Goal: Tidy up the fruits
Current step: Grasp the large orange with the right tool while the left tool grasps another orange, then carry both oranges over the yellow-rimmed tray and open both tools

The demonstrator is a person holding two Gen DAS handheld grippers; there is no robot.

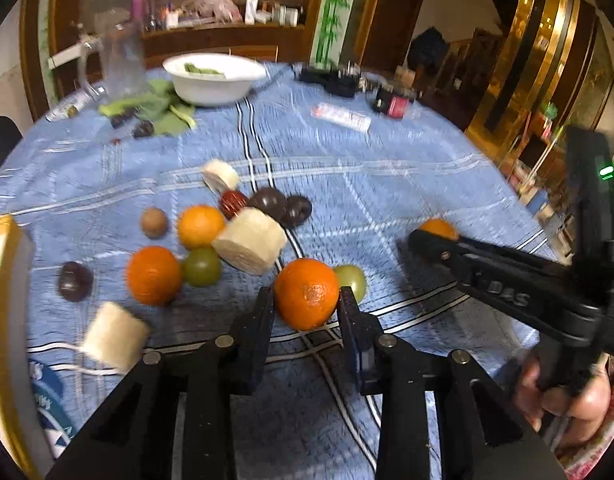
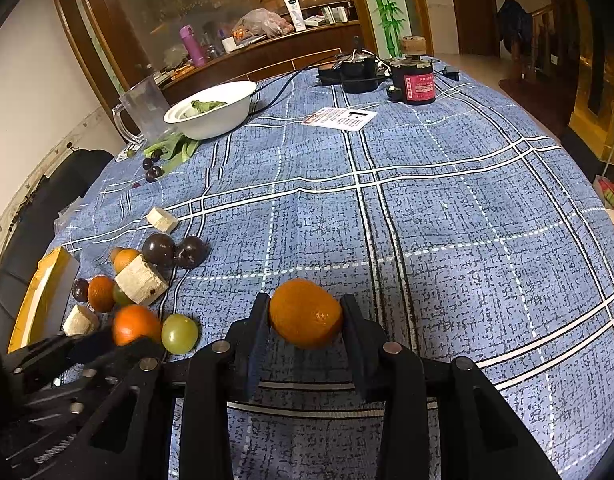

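Fruit lies scattered on a blue checked tablecloth (image 2: 447, 208). One orange (image 1: 307, 294) sits just in front of a green grape-like fruit (image 1: 353, 280); a second orange (image 2: 306, 313) sits alone, well apart to the right. Left of the first orange cluster two more oranges (image 1: 201, 226), another green fruit (image 1: 202, 267), dark plums (image 1: 269, 202) and pale cut chunks (image 1: 251, 246).

yellow-edged box (image 1: 5, 320): cut off by left edge, contents unseen
far mandarin (image 1: 439, 227): mostly hidden behind right gripper (image 1: 421, 240)
hand (image 1: 563, 396): cropped at near right, only part shows
white bowl (image 1: 215, 78): motion-blurred, green contents unclear
paper label (image 2: 341, 118): print too small to read
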